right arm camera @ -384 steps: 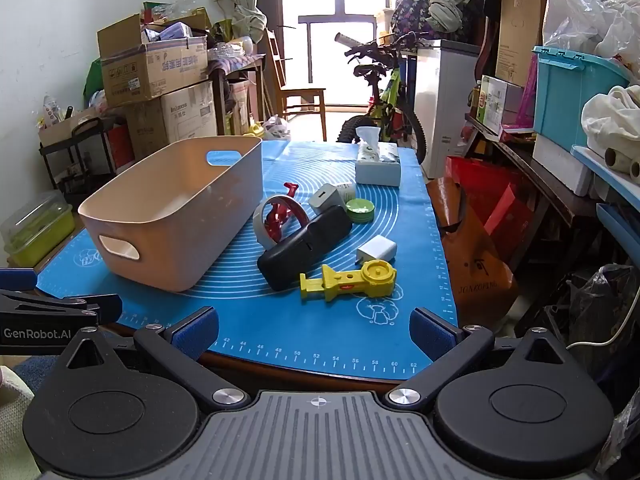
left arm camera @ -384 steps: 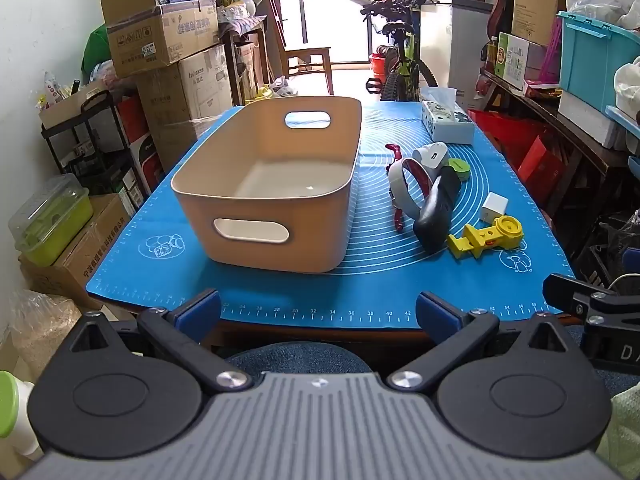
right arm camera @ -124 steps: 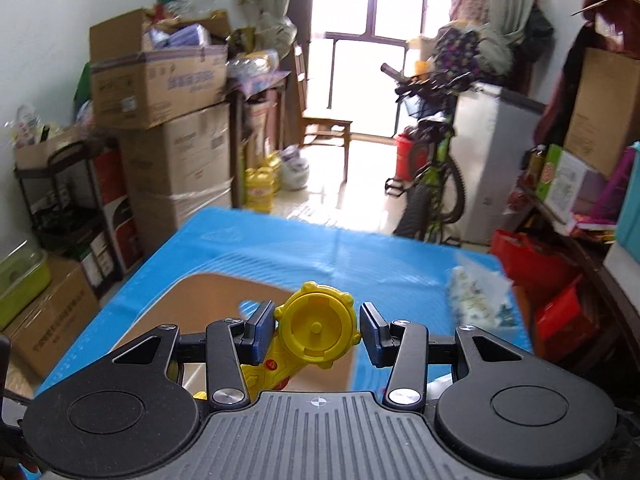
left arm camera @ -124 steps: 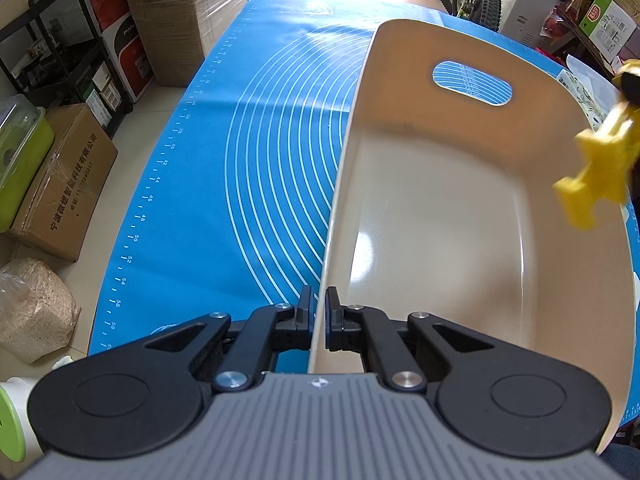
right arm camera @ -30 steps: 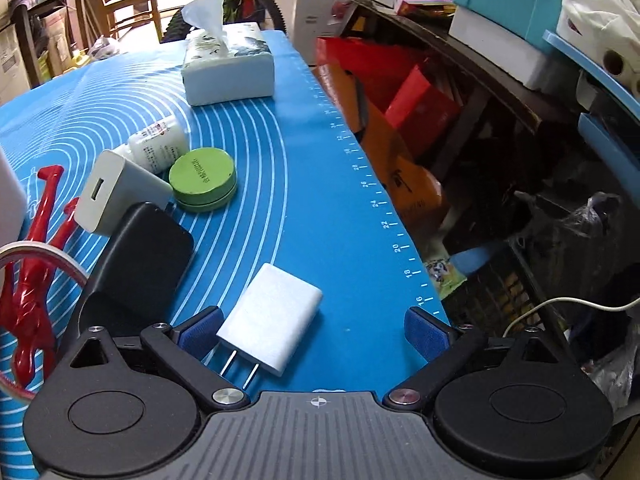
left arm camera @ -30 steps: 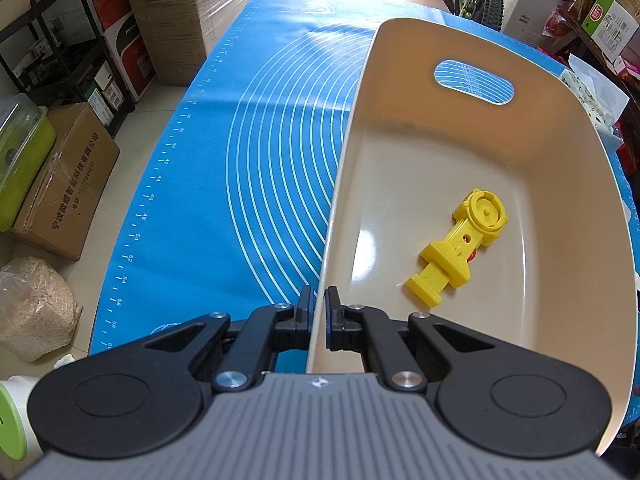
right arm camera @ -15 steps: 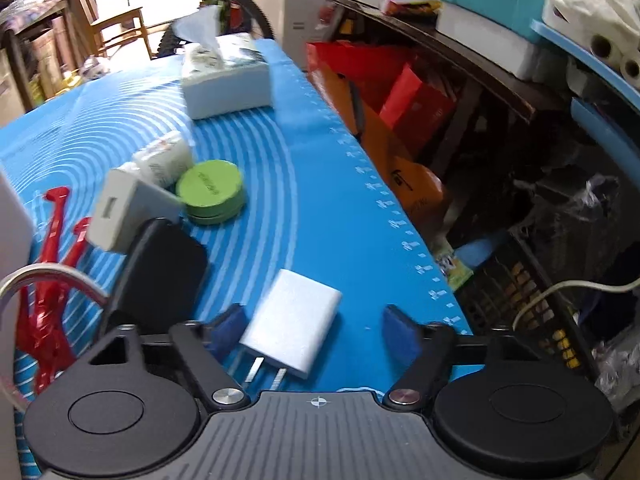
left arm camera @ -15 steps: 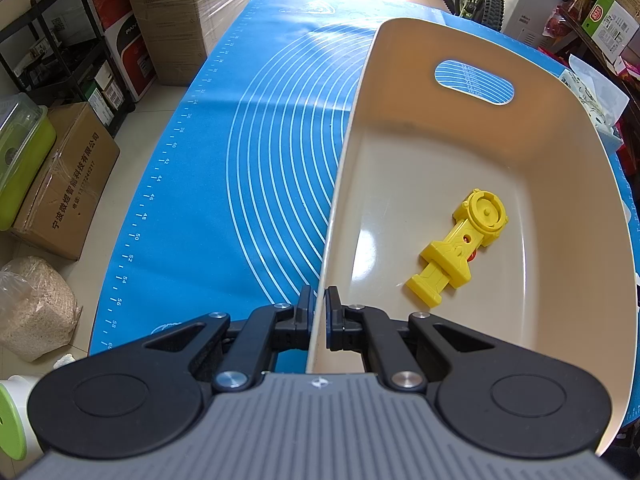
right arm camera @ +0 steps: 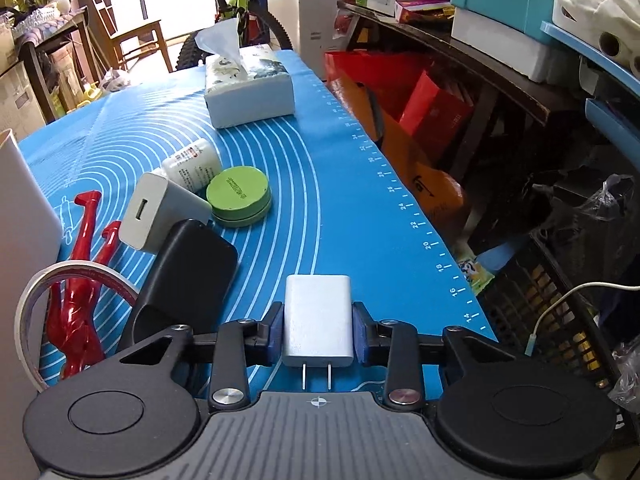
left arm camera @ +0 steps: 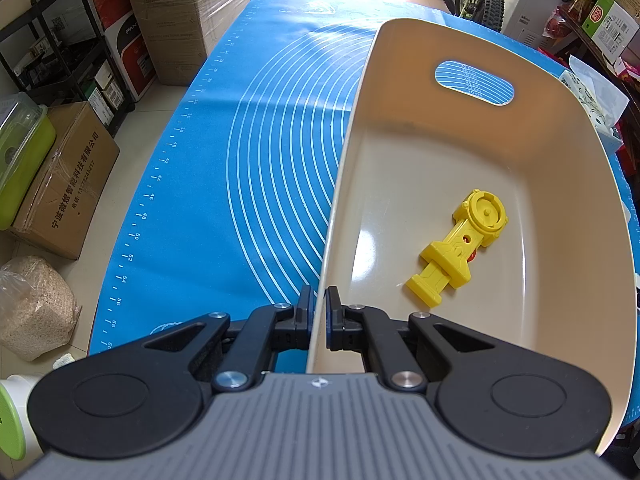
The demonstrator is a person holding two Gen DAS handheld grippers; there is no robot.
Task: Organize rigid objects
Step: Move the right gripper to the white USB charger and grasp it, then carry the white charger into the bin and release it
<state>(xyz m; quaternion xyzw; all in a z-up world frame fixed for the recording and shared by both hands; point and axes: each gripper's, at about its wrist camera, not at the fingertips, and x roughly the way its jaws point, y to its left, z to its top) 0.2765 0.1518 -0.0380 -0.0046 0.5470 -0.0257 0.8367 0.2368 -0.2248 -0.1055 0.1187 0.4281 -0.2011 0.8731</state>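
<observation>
Your right gripper (right arm camera: 318, 330) has just been closing, and its blue pads (right arm camera: 275, 334) now sit against both flanks of the white plug adapter (right arm camera: 318, 318), which lies between them on the blue mat (right arm camera: 340, 184) with its two metal prongs pointing back toward the camera. The jaws stand partly closed, as wide as the adapter's body. Just left of the adapter lies a black case (right arm camera: 186, 276), its far end touching a larger white charger block (right arm camera: 160, 212) with a port on its near face. A green round tin (right arm camera: 239, 195) rests beside that block, and a small white bottle (right arm camera: 192, 164) lies on its side behind both. Further left, a red plastic tool (right arm camera: 80, 280) lies across a roll of tape (right arm camera: 30, 300), and a tissue box (right arm camera: 248, 88) stands well apart at the far end of the mat. Your left gripper (left arm camera: 318, 312) is clamped nearly fully closed on the near left rim of the beige bin (left arm camera: 600, 184), one finger outside the wall and one inside. The bin sits upright on the mat (left arm camera: 260, 152), with an oval handle cut-out in its far wall. Inside it, a yellow toy piece (left arm camera: 460, 252) lies flat on the floor toward the right side, its round toothed end pointing away from you. Cardboard boxes (left arm camera: 60, 196) stand on the floor to the left of the table.
</observation>
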